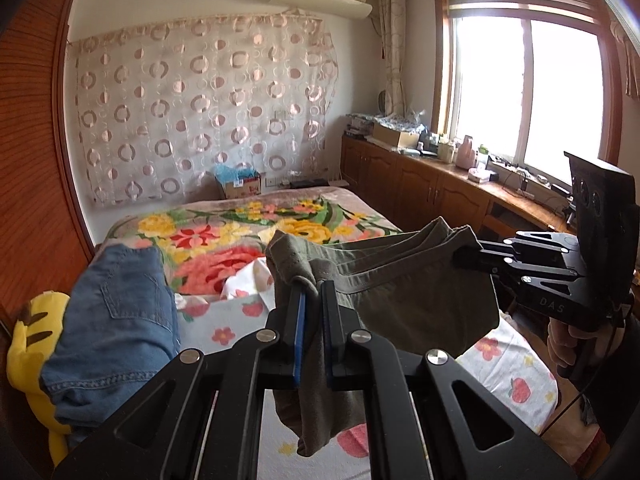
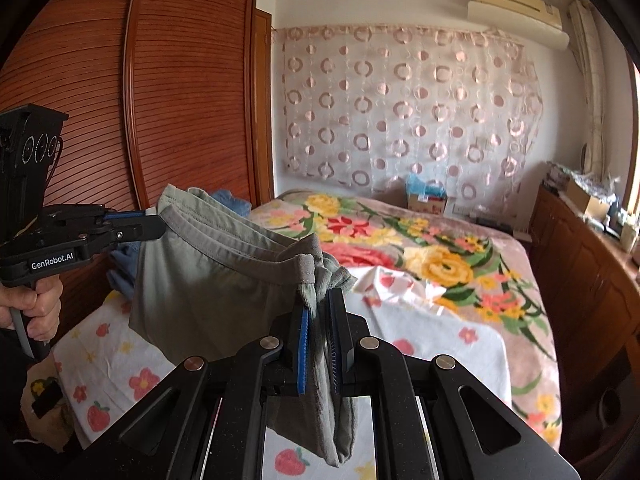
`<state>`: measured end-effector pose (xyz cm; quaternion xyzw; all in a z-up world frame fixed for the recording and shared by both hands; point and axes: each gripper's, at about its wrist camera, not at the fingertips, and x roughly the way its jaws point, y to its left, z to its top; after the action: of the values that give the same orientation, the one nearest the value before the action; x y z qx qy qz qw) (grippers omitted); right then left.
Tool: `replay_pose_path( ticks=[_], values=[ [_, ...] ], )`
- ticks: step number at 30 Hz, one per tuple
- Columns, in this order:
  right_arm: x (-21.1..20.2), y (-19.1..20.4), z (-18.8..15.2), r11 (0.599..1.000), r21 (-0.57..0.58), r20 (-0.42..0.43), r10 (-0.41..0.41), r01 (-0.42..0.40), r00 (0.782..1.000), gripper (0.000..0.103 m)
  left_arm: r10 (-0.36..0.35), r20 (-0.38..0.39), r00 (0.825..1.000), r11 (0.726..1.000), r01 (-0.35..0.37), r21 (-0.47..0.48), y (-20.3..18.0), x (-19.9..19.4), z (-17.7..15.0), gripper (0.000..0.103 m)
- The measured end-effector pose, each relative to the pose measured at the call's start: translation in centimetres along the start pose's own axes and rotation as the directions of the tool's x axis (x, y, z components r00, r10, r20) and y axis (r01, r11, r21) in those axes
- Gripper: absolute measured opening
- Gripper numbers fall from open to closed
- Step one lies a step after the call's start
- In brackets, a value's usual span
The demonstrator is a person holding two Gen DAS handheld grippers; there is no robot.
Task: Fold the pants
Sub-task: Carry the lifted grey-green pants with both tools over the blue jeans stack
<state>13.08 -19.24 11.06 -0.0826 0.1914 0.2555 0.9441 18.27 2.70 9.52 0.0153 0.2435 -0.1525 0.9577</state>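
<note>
The olive-green pants point(image 1: 400, 292) hang folded in the air above the bed, stretched between both grippers. My left gripper point(image 1: 314, 286) is shut on one end of the waistband. My right gripper point(image 1: 464, 258) is shut on the other end, to the right in the left wrist view. In the right wrist view the pants point(image 2: 208, 292) sag between my right gripper point(image 2: 320, 296) in front and the left gripper point(image 2: 154, 224) at the left. Bunched cloth hangs down between each pair of fingers.
Below is a bed with a strawberry-print sheet point(image 2: 420, 320) and a floral blanket point(image 1: 240, 232). Folded blue jeans point(image 1: 116, 316) and a yellow plush toy point(image 1: 28, 344) lie at the bed's left. A wooden wardrobe point(image 2: 180, 80) stands left, low cabinets point(image 1: 432, 188) right.
</note>
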Motion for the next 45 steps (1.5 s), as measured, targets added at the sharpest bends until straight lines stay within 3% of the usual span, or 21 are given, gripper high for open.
replay_pose_path(
  ticks=[8, 19, 28, 37, 45],
  values=[
    [0.4, 1.2, 1.4, 0.997, -0.053, 0.037, 0.049, -0.047, 0.998, 0.009, 0.060, 0.040, 0.997, 0.998, -0.059, -0.028, 2.2, -3.1, 0.0, 0.009],
    [4.8, 1.8, 3.5, 0.979, -0.140, 0.034, 0.154, -0.148, 0.987, 0.009, 0.183, 0.057, 0.981, 0.980, -0.178, -0.090, 6.8, -6.4, -1.6, 0.009],
    [9.2, 1.0, 5.5, 0.962, -0.191, 0.016, 0.201, -0.195, 0.979, 0.009, 0.270, 0.050, 0.962, 0.956, -0.261, -0.135, 10.1, -6.4, -2.6, 0.009],
    [14.1, 0.7, 7.1, 0.954, -0.213, 0.005, 0.216, -0.210, 0.976, 0.009, 0.305, 0.010, 0.952, 0.937, -0.298, -0.182, 13.8, -5.0, -3.2, 0.009],
    [18.1, 0.1, 7.5, 0.935, -0.217, 0.038, 0.294, -0.279, 0.955, 0.009, 0.357, 0.004, 0.934, 0.915, -0.349, -0.201, 15.1, -4.1, -2.8, 0.009]
  ],
)
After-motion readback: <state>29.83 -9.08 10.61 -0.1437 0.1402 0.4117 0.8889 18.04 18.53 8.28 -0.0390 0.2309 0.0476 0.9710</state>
